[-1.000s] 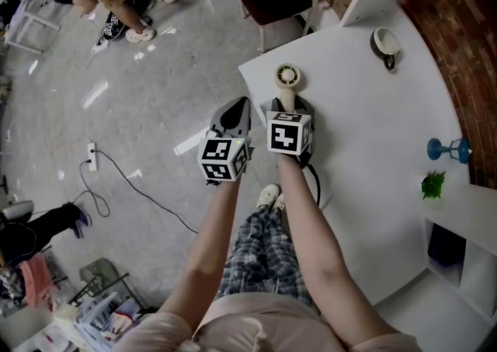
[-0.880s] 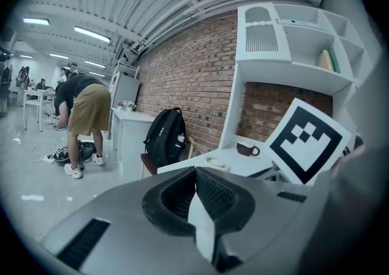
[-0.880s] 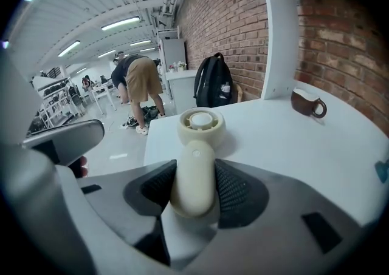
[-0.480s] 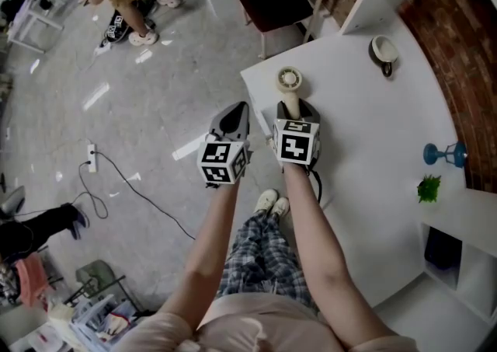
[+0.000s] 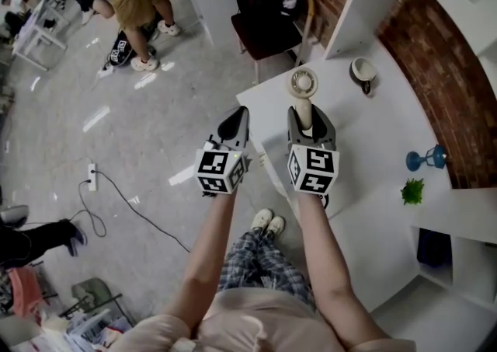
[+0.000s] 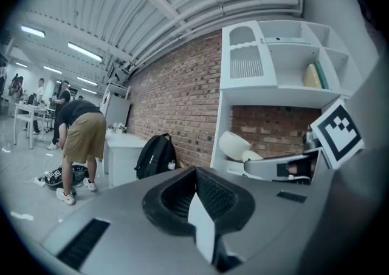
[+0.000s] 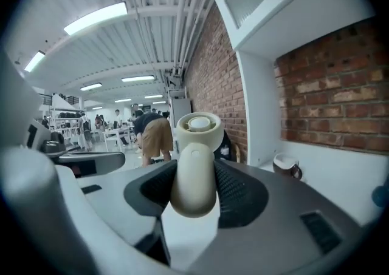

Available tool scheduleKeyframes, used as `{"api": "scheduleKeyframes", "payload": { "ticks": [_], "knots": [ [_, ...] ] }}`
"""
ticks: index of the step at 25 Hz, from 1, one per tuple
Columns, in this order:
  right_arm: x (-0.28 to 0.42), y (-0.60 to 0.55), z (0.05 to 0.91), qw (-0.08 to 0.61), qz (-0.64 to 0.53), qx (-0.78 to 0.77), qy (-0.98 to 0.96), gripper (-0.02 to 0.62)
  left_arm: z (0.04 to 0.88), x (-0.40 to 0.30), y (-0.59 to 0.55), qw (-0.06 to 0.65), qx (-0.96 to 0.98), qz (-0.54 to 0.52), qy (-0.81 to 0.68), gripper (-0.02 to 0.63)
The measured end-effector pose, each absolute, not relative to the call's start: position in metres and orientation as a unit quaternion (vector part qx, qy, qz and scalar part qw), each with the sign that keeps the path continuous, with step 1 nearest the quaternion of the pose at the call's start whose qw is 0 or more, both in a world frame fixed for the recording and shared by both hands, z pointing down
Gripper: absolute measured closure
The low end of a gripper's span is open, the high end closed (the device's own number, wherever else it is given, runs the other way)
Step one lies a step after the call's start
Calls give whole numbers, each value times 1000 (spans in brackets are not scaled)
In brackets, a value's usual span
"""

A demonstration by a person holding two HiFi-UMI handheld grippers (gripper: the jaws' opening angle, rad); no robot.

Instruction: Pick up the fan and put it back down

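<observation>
Both right claw point(image 7: 193, 198) pads point(image 7: 238, 192) on fan point(image 7: 194, 158) (unseen overhead)

Left tool point(image 5: 239, 114) held forward, jaws together; right tool point(image 5: 306, 116) alongside, jaws partly apart, gripping

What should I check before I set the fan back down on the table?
1. Right gripper shut on the fan by its handle: ok.
2. Handle centred between the jaws, fan head sticking out past them: ok.
3. Left gripper shut, empty, beside the fan without touching it: ok.
4. Bare table near the fan for the set-down: ok.
5. Cup well apart from the fan: ok.
6. Gap between fan and table: cannot tell.
</observation>
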State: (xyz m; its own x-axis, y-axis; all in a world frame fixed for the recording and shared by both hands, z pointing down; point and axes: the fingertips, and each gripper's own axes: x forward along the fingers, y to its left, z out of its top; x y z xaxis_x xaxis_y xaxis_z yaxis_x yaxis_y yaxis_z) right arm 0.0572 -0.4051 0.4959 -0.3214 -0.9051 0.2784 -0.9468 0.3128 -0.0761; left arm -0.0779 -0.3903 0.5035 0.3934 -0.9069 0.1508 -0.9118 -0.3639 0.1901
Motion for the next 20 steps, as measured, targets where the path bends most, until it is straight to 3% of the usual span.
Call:
{"api": "scheduleKeyframes", "payload": {
  "ticks": [9, 20],
  "knots": [
    [98, -335, 402, 12, 46, 600, -798, 390, 432, -59, -348, 60, 836, 2, -545, 578],
    [103, -362, 425, 40, 57, 589, -805, 389, 439, -55, -375, 70, 830, 7, -554, 578]
  ]
}}
